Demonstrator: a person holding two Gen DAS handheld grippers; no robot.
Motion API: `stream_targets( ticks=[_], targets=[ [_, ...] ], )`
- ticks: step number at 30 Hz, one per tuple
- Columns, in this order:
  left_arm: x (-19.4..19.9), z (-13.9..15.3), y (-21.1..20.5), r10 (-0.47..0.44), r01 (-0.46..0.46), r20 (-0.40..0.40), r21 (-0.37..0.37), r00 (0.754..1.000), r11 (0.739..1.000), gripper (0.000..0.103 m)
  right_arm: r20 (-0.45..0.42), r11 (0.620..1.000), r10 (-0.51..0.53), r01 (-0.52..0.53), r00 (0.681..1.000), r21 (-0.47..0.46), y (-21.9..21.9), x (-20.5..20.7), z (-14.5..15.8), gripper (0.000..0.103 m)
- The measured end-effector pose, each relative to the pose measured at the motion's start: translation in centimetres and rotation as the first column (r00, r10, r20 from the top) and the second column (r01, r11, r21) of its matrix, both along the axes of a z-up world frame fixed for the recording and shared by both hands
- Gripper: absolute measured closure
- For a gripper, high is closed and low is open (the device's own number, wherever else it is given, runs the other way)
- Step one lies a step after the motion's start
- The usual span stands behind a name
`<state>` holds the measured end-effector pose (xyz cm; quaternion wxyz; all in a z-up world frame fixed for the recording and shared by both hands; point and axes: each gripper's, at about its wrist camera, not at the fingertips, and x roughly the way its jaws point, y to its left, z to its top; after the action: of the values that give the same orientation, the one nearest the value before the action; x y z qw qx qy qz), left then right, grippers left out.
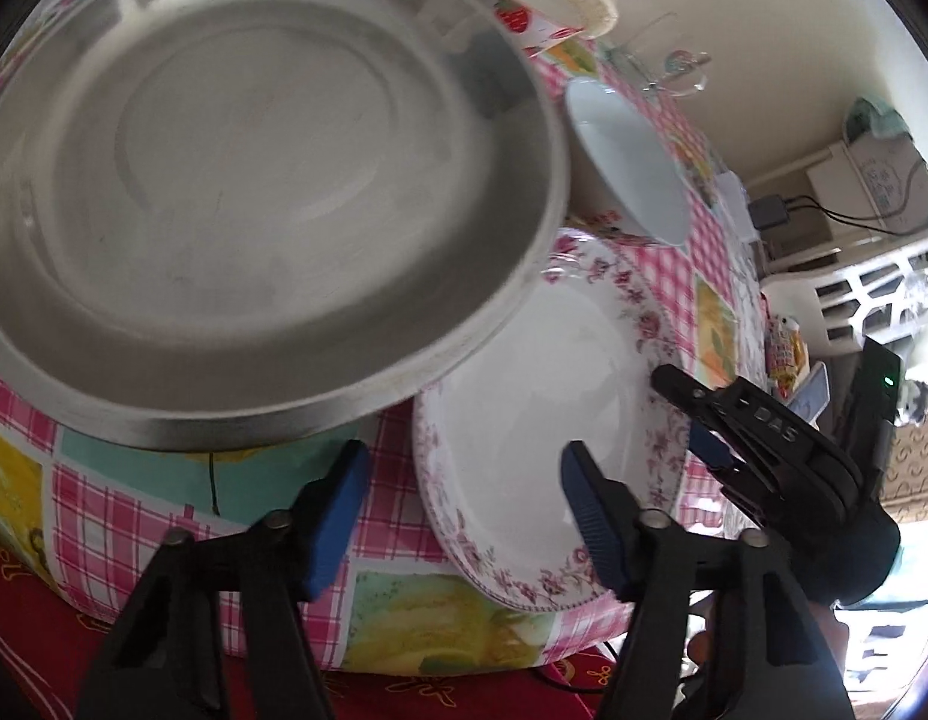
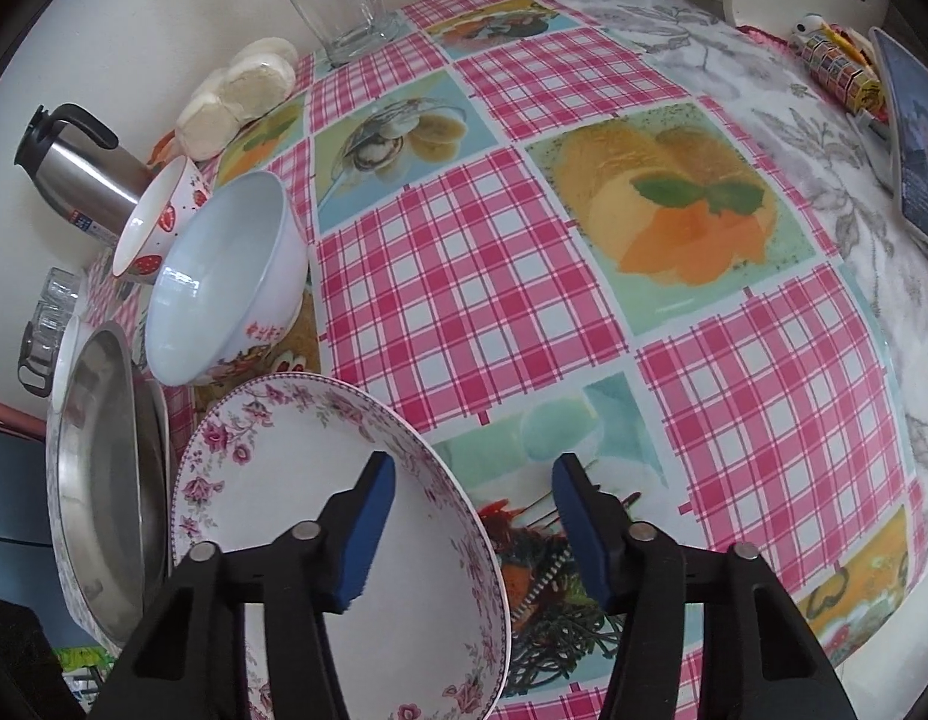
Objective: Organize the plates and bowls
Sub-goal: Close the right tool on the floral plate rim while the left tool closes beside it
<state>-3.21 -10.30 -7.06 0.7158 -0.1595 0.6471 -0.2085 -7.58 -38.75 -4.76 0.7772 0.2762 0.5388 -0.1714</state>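
Straddling the near rim of the floral plate [image 1: 541,396], my left fingers [image 1: 464,516] stand apart, pads not pressing on it. My right fingers [image 2: 472,531] also stand apart across the same plate's right rim, one pad over its white inside, the other over the checked desk [image 2: 464,276]; contact cannot be told. The plate lies at lower centre-right of the left view. A steel plate [image 1: 254,180] fills the upper left there, its edge overlapping the floral plate. A white bowl [image 2: 224,276] lies tilted just beyond both, with a strawberry bowl [image 2: 158,222] behind it.
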Motion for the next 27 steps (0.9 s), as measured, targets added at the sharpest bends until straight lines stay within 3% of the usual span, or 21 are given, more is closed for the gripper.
stream_targets(
  ticks=[4, 9, 12, 27],
  targets=[
    [0.1, -0.3, 0.0, 0.003, -0.003, 0.0, -0.004, 1.0, 1.0, 0.052, 0.01, 1.0, 0.019, -0.019, 1.0, 0.0, 0.1, 0.0, -0.1, 0.059],
    [0.3, -0.8, -0.2, 0.006, -0.006, -0.002, -0.003, 1.0, 1.0, 0.08, 0.049, 0.998, 0.045, -0.047, 0.998, 0.032, 0.3, 0.3, -0.4, 0.071],
    [0.5, -1.1, 0.2, 0.031, -0.031, 0.004, 0.002, 1.0, 1.0, 0.09, 0.06, 0.998, 0.065, -0.067, 0.996, 0.018, 0.5, 0.4, -0.4, 0.074],
    [1.1, -1.2, 0.4, 0.062, -0.061, 0.017, -0.01, 0.998, 0.998, 0.092, 0.114, 0.997, 0.072, -0.076, 0.991, 0.031, 0.6, -0.4, -0.4, 0.075]
  ],
)
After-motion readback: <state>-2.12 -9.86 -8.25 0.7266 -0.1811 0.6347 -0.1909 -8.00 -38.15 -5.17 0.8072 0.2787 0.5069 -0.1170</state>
